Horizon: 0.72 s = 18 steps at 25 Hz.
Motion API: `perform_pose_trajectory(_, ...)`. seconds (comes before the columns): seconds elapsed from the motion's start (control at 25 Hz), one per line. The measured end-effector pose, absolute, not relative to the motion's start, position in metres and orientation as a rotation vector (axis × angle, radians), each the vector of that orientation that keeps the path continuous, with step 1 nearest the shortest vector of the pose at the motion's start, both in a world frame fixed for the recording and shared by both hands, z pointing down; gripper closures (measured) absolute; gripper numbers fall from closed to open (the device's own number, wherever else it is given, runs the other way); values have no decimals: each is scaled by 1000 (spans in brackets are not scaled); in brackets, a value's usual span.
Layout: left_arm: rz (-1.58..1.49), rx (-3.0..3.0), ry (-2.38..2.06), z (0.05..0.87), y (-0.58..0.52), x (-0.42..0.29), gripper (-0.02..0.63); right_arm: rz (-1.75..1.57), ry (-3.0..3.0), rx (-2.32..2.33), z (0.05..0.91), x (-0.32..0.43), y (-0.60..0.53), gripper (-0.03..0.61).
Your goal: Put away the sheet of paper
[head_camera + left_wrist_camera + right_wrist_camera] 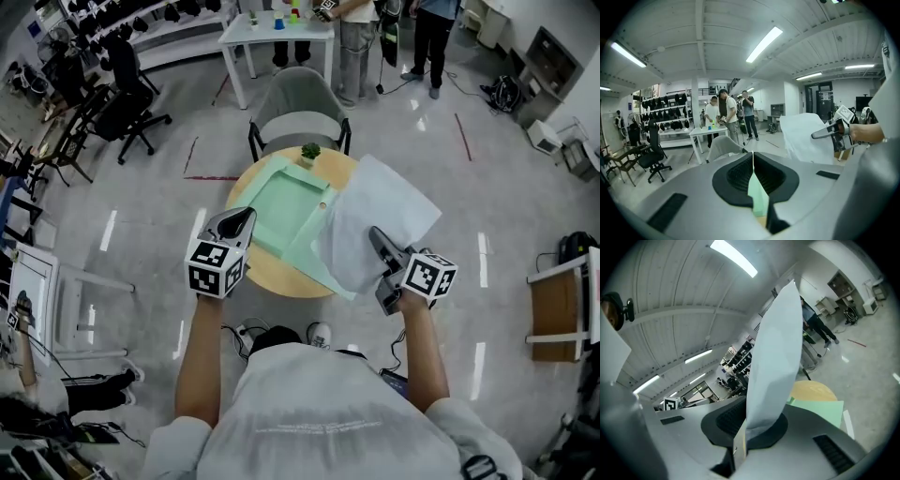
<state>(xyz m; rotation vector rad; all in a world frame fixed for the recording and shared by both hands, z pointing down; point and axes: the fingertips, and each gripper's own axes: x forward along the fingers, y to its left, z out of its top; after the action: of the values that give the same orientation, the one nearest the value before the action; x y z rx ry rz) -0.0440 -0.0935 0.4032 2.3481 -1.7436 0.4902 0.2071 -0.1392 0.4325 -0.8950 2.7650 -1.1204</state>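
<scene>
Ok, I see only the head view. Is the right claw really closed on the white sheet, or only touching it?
Observer: Closed. In the right gripper view the right claw is shut on the sheet, which stands up from between its jaws.
Operator: And the left claw, please?
Observer: In the left gripper view the left claw is shut on a thin edge of the green folder.
</scene>
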Motion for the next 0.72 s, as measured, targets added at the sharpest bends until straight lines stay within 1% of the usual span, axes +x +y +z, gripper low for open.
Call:
perform_pose_trajectory(0.32,488,2365,-1659,424,-131,-49,591,-1390,2584,-949,480,209,-154,549)
perform_pose_trajectory(0.72,484,2464,-1449,452,-217,-75,591,-1565,2415,-1141,533,191,-194,549)
